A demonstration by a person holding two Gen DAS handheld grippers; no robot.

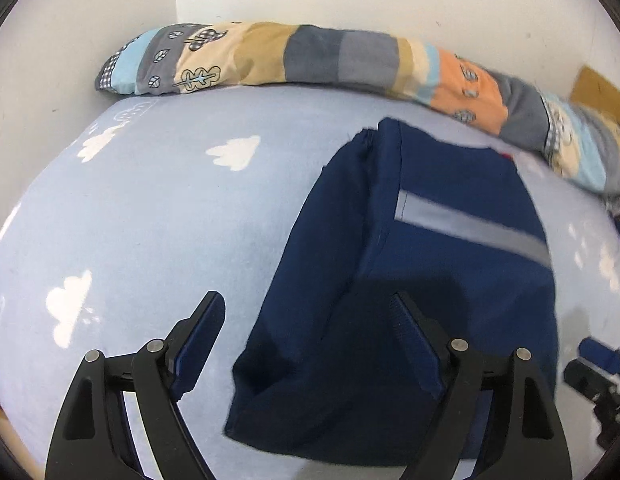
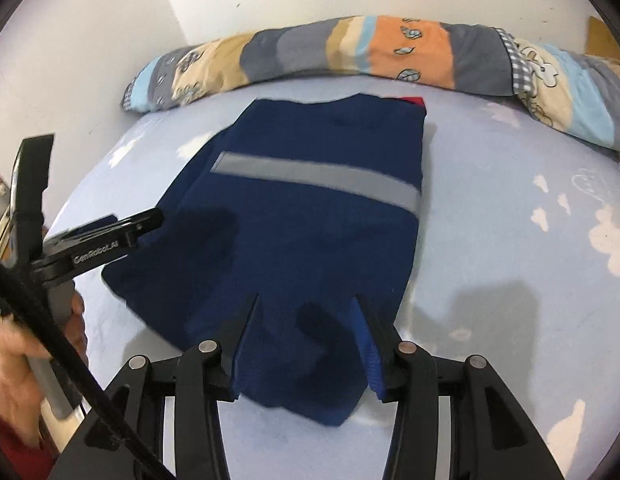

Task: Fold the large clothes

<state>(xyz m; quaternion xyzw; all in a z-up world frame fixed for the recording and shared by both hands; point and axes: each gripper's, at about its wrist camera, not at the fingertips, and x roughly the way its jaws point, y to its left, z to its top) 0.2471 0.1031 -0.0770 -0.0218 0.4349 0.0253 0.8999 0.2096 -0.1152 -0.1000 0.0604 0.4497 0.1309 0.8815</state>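
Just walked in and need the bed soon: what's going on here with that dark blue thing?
A person is folding a navy garment with a grey reflective stripe on a bed with a light blue cloud-print sheet, using a handheld gripper in each hand. The garment lies flat, already folded into a rough rectangle. The left gripper is wide open and holds nothing. The right gripper is open over the garment's near edge, not pinching it. A patchwork quilt lies rolled along the wall.

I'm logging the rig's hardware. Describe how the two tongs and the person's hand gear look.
Both tongs, left and right, have black angular linkage arms with silver rivets and blue ribbed pads. The left one bears white "GenRobot.AI" lettering, a grey handle and a black cable. A dark red sleeve shows.
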